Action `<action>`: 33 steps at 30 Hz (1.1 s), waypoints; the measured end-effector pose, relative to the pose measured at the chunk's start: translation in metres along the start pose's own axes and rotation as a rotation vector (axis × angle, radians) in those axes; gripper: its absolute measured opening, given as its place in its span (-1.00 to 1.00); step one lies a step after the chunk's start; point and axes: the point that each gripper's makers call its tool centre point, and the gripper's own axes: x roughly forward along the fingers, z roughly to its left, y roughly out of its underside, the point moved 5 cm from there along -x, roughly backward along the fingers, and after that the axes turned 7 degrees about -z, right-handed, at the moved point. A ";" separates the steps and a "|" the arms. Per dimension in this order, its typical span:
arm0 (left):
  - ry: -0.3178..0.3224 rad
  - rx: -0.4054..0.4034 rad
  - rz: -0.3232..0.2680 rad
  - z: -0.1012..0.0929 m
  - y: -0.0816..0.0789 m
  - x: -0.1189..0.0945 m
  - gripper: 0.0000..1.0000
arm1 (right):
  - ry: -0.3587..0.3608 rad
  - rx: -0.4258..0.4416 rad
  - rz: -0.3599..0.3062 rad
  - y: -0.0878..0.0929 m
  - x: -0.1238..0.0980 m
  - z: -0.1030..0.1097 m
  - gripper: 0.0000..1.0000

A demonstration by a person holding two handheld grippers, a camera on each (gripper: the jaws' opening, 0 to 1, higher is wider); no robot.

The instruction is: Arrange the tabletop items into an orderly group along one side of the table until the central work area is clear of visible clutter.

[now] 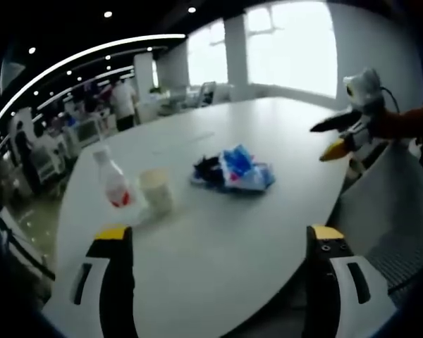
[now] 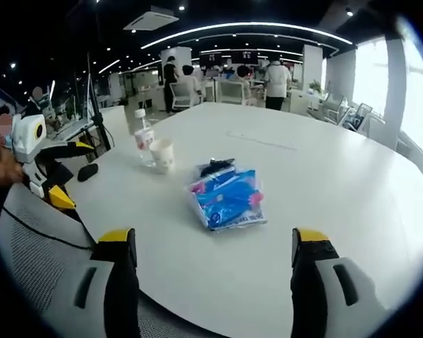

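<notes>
White bench (image 2: 324, 190), large and rounded, carrying three grouped items toward its middle. Item one: blue plastic packet (image 2: 228, 198), crinkled, lying flat, with pink and white print; a dark object (image 2: 216, 167) lies touching its far edge, contents of the packet not readable. Item two: pale paper cup (image 2: 161, 155), upright, open at the top, its inside hidden from both views. Item three: clear plastic bottle (image 2: 144, 136), upright, white cap on, red label around the body, standing just beside the cup; whether any liquid is in it cannot be told. In the left gripper view the same set appears as bottle (image 1: 113, 179), cup (image 1: 157, 190) and packet (image 1: 240, 170), with bottle and cup close together and the packet apart from them. Left hand-held gripper (image 1: 215, 246): jaws spread wide, yellow-tipped, nothing between them, held above the near edge of the bench (image 1: 197, 260). Right hand-held gripper (image 2: 211, 250): jaws likewise spread wide and empty, over the near edge. Each hand-held gripper also shows at the side of the other's view. Grey mesh chair back (image 2: 42, 260) beside the bench. Background: open office with desks, several people standing, ceiling light strips, bright windows (image 1: 289, 42).
</notes>
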 end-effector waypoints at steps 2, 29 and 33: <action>-0.002 0.001 -0.002 0.000 0.000 0.000 0.95 | -0.008 0.037 0.002 0.000 0.005 0.003 0.72; 0.003 -0.001 -0.028 0.000 -0.002 0.000 0.94 | 0.057 0.349 0.037 -0.001 0.079 -0.023 0.32; 0.000 0.003 -0.027 0.000 -0.002 0.000 0.94 | 0.058 0.361 0.040 -0.004 0.089 -0.024 0.26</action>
